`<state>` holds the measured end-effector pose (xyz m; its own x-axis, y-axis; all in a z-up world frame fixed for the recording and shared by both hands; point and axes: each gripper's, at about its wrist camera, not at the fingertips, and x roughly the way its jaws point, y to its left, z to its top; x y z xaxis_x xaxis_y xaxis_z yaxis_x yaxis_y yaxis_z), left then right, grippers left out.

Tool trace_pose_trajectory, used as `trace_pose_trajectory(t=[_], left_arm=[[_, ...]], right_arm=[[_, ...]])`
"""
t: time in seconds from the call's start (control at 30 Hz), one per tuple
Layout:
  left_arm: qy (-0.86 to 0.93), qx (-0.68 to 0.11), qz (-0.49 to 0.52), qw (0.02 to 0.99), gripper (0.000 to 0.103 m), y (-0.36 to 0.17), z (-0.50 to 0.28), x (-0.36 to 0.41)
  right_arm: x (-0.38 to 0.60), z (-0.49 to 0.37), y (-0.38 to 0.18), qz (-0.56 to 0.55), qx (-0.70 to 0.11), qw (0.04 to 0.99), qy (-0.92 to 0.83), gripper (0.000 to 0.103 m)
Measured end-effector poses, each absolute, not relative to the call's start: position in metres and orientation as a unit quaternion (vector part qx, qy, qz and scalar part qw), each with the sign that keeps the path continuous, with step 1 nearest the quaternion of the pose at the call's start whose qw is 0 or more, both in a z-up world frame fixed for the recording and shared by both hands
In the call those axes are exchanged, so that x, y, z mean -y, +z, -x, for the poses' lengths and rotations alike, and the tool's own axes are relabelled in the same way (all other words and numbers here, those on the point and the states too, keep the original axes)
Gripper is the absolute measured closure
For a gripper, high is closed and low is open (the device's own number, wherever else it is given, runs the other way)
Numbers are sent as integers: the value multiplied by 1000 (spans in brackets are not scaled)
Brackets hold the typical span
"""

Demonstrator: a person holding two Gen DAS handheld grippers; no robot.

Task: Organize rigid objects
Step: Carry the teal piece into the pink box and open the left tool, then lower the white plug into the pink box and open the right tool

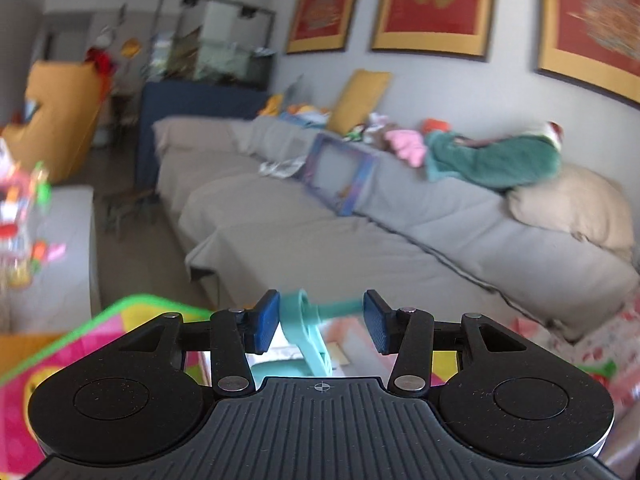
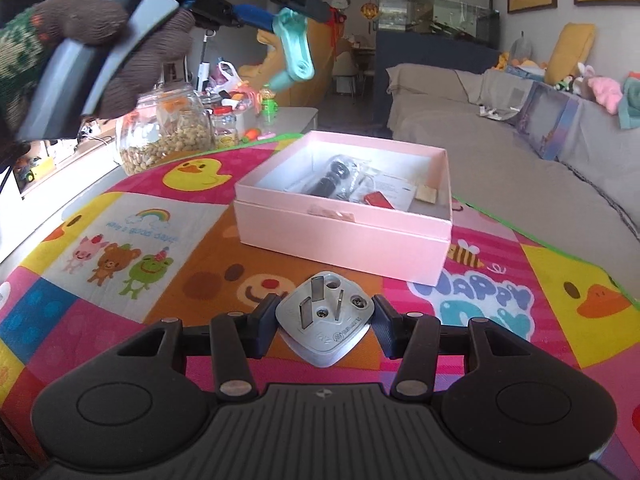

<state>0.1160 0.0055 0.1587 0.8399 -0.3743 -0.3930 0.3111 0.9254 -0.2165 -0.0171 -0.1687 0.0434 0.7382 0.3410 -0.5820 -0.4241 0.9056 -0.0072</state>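
Right hand-held gripper (image 2: 325,326) clamped on grey plug (image 2: 325,324), just in front of pink box (image 2: 344,236). Left hand-held gripper (image 1: 320,320) gripping teal plastic tool (image 1: 306,332), raised above and left of box.

Left tongs (image 1: 320,320): raised in the air, pads clamped on a teal plastic piece (image 1: 308,328).
Left hand (image 2: 100,60): gloved, wrapped round the handle.
Right tongs (image 2: 325,322): low, angled downward, pads gripping a white plug (image 2: 326,320).
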Motion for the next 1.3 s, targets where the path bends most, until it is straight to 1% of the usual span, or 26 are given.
trace_pose_trajectory(t=[0.17, 0.4, 0.47, 0.57, 0.73, 0.77, 0.8, 0.83, 0.9, 1.1, 1.17, 1.23, 1.3], left_arm=[[-186, -243, 86, 948, 54, 135, -105, -21], [-152, -277, 89, 945, 54, 97, -61, -48], [-131, -292, 77, 944, 54, 85, -51, -50], [-114, -308, 59, 943, 54, 71, -44, -54], [-115, -326, 69, 936, 54, 55, -40, -61], [-115, -327, 71, 935, 54, 53, -37, -63], [-113, -328, 72, 935, 54, 52, -35, -65], [-110, -328, 73, 935, 54, 52, -33, -66], [-104, -328, 72, 936, 54, 51, -28, -71], [-92, -346, 57, 932, 54, 34, -22, -82], [-92, -351, 48, 931, 54, 30, -17, -79], [-85, -360, 29, 929, 54, 25, -12, -74], [-80, -379, 14, 922, 52, 17, -9, -65]], right_arm=[[174, 8, 36, 65, -309, 929, 195, 54], [173, -3, 41, 63, -309, 931, 185, 54], [171, -10, 51, 62, -301, 934, 184, 54], [162, -29, 74, 56, -269, 942, 193, 54], [124, -97, 119, 45, -222, 953, 202, 53], [116, -114, 127, 33, -212, 954, 209, 51], [109, -130, 132, 25, -216, 954, 209, 41], [103, -142, 136, 21, -225, 953, 202, 36], [96, -152, 139, 16, -235, 952, 195, 37], [119, -103, 112, 40, -251, 950, 181, 34], [136, -83, 99, 35, -271, 948, 165, 33], [155, -64, 82, 12, -301, 942, 146, 29], [168, -49, 60, -11, -337, 933, 128, 27]])
